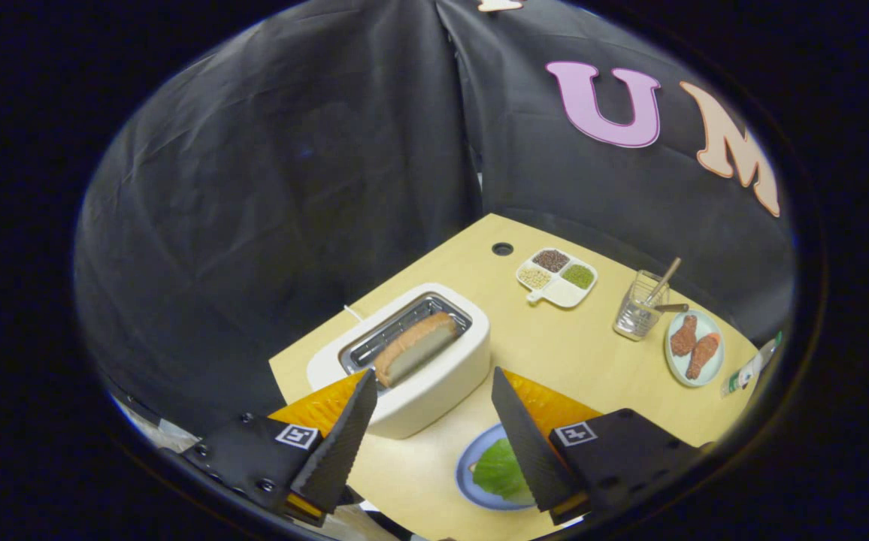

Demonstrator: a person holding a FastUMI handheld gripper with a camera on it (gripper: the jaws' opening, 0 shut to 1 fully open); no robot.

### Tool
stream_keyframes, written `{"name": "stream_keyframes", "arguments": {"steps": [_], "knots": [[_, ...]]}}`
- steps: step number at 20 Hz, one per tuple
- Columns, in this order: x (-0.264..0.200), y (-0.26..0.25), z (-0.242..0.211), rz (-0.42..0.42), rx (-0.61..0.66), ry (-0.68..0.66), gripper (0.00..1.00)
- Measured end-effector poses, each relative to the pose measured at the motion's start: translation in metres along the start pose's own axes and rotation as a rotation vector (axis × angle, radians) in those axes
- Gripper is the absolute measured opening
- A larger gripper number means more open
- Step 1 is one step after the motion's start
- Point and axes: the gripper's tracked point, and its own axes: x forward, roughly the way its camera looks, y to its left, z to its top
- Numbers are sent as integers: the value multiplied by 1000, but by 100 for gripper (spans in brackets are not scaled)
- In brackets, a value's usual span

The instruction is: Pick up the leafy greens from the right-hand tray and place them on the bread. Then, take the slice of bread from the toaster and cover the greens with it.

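Observation:
A white toaster (434,368) stands on the wooden table (555,353) just ahead of my fingers, with a slice of bread (413,348) sticking up from its slot. My gripper (434,391) hangs above the table, open, with nothing between its fingers; the left fingertip (365,383) is close beside the near end of the slice. Below, between the fingers, a blue plate (472,469) carries a green leaf (501,469), partly hidden by the right finger (525,443). I cannot see bread under the leaf.
Beyond the toaster sits a white divided dish (557,278) of grains. To its right stand a clear glass (639,306) with wooden sticks and a pale plate (694,347) with two brown drumsticks. A bottle (750,368) lies at the table's right edge.

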Motion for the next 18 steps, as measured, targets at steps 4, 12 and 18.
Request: {"name": "stream_keyframes", "arguments": {"steps": [4, 12, 18], "knots": [[18, 8, 15, 5, 40, 2, 97], [56, 10, 18, -25, 154, 54, 95], [71, 13, 9, -43, 147, 101, 78]]}}
